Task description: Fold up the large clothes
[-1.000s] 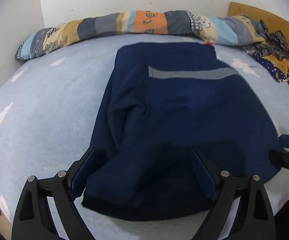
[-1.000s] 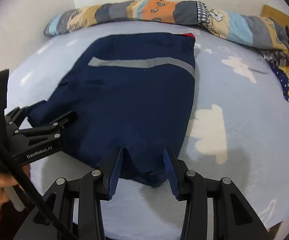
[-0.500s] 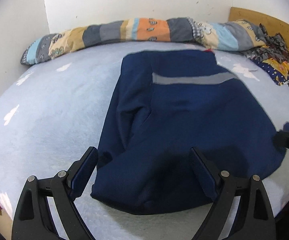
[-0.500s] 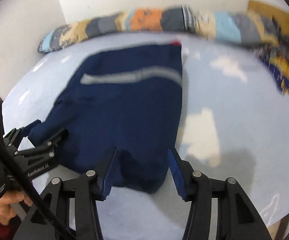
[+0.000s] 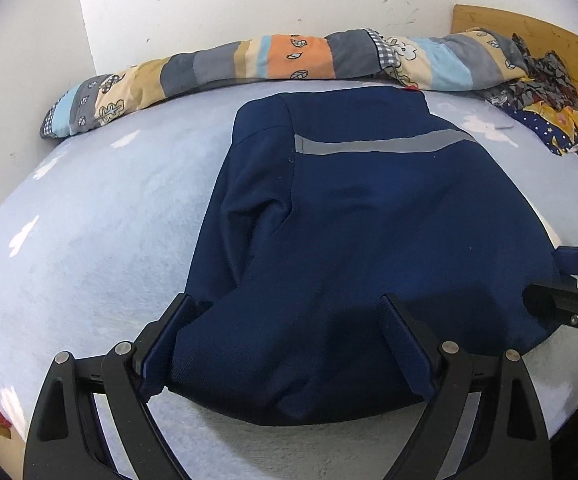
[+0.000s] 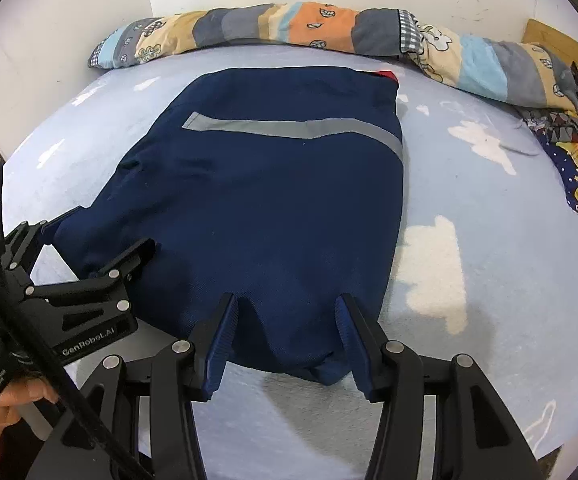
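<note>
A navy blue jacket (image 5: pixel 369 216) with a grey reflective stripe lies flat on the light blue bed, sleeves folded in; it also shows in the right wrist view (image 6: pixel 273 200). My left gripper (image 5: pixel 289 344) is open, its jaws wide apart on either side of the jacket's near left hem corner. My right gripper (image 6: pixel 285 332) is open, its jaws astride the near right hem corner. Neither grips the cloth. The left gripper also shows in the right wrist view (image 6: pixel 97 248), and the right gripper's tips show at the left wrist view's right edge (image 5: pixel 569 280).
A long patchwork bolster (image 5: pixel 273 60) lies along the far wall. A pile of patterned clothes (image 5: pixel 545 108) sits at the far right by a wooden headboard (image 5: pixel 537 36). The light blue sheet (image 6: pixel 469 272) with white clouds spreads around the jacket.
Both grippers have shifted slightly along the near hem; the left now reaches over the hem corner. The right jaws have opened a little wider. The jacket has not moved.
</note>
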`<action>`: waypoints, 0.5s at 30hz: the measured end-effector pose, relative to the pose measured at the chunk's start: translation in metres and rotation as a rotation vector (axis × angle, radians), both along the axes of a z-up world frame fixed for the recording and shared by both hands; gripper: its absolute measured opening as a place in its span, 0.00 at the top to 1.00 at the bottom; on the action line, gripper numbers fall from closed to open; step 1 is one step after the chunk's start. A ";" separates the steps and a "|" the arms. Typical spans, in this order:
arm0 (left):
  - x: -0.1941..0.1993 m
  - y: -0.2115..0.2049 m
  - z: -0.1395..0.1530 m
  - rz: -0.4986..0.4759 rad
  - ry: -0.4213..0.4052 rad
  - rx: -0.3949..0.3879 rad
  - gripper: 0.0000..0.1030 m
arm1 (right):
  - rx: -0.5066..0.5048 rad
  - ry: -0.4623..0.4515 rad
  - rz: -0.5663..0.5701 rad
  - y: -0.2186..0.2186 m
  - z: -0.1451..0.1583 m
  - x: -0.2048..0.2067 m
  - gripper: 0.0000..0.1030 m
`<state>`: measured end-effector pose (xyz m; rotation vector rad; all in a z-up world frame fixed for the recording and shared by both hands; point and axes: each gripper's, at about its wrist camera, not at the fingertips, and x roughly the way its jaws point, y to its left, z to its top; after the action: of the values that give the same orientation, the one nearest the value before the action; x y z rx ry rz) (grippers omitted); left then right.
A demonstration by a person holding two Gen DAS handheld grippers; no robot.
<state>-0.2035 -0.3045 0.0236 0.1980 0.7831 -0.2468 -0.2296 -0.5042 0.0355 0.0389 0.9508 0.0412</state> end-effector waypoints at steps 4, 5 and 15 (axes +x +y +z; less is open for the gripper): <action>-0.005 0.000 0.004 0.001 -0.014 0.003 0.11 | 0.002 -0.018 0.001 0.000 0.003 -0.004 0.46; -0.006 0.000 0.007 0.000 -0.021 0.003 0.11 | 0.013 -0.023 -0.003 -0.001 0.004 -0.004 0.45; -0.028 -0.001 0.028 -0.016 -0.076 -0.031 0.11 | 0.086 -0.064 -0.025 -0.006 0.014 -0.015 0.39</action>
<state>-0.2310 -0.3057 0.0512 0.1835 0.7017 -0.2652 -0.2444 -0.5099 0.0492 0.1282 0.8840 0.0600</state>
